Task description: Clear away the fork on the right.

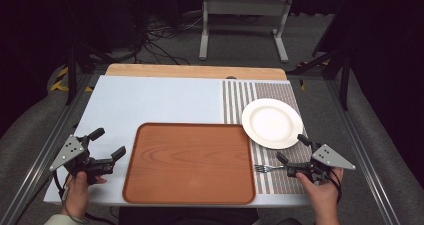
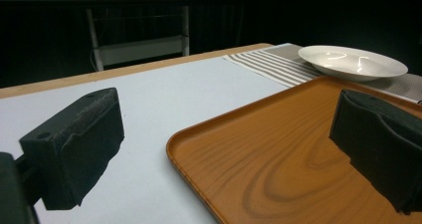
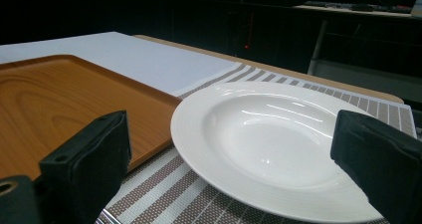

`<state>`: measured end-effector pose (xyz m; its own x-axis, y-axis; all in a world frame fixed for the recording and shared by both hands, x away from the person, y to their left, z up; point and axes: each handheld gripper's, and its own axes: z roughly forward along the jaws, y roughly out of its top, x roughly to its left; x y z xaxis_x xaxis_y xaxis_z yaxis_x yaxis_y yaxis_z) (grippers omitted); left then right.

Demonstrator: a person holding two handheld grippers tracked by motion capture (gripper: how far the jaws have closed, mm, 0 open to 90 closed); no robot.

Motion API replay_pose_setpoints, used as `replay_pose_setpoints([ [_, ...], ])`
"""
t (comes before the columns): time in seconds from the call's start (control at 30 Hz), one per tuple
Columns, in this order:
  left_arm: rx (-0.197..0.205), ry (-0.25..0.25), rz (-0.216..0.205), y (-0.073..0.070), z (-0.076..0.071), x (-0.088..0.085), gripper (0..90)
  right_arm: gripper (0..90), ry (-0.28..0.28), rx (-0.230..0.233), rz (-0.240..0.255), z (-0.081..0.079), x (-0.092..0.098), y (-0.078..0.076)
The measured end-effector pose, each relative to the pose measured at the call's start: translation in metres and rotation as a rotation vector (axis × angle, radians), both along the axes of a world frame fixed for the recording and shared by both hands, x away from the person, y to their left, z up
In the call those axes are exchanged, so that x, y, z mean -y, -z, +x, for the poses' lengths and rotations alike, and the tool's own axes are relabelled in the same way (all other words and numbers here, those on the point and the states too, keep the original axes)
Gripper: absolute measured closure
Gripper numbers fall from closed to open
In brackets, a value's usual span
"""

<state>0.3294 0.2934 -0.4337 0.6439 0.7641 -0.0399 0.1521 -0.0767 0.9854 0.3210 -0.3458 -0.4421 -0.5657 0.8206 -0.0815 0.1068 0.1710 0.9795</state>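
A brown wooden tray [image 1: 190,162] [image 2: 278,154] [image 3: 54,99] lies at the table's front middle. A white plate [image 1: 272,122] [image 2: 352,61] [image 3: 268,139] rests on a striped placemat [image 1: 250,97] [image 3: 164,191] at the right. A fork [image 1: 267,168] lies on the mat below the plate, next to the tray's right edge. My left gripper [image 1: 108,143] [image 2: 224,159] stands open at the tray's left side with nothing between its jaws. My right gripper [image 1: 291,148] [image 3: 234,169] stands open at the front right, facing the plate, its jaws wide and bare, close to the fork's handle.
A pale blue sheet [image 1: 150,102] covers the wooden tabletop [image 1: 195,71]. Metal rails run along both table sides. A white frame stand [image 1: 245,15] and cables lie on the floor behind. A hand holds each gripper at the near edge.
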Motion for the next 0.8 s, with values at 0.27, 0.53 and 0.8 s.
replay_pose_setpoints([
  [0.27,0.006,-0.001,0.003,-0.001,0.001,0.002,1.3,3.5,-0.024,0.016,0.004,-0.004,-0.002,-0.004],
  [0.53,0.0,-0.006,0.002,-0.001,0.0,0.001,1.3,3.6,-0.03,0.011,0.007,-0.004,-0.002,-0.004],
  [0.8,0.001,-0.013,0.001,0.0,0.0,0.001,1.3,3.6,-0.102,0.024,-0.01,0.0,-0.012,-0.023],
])
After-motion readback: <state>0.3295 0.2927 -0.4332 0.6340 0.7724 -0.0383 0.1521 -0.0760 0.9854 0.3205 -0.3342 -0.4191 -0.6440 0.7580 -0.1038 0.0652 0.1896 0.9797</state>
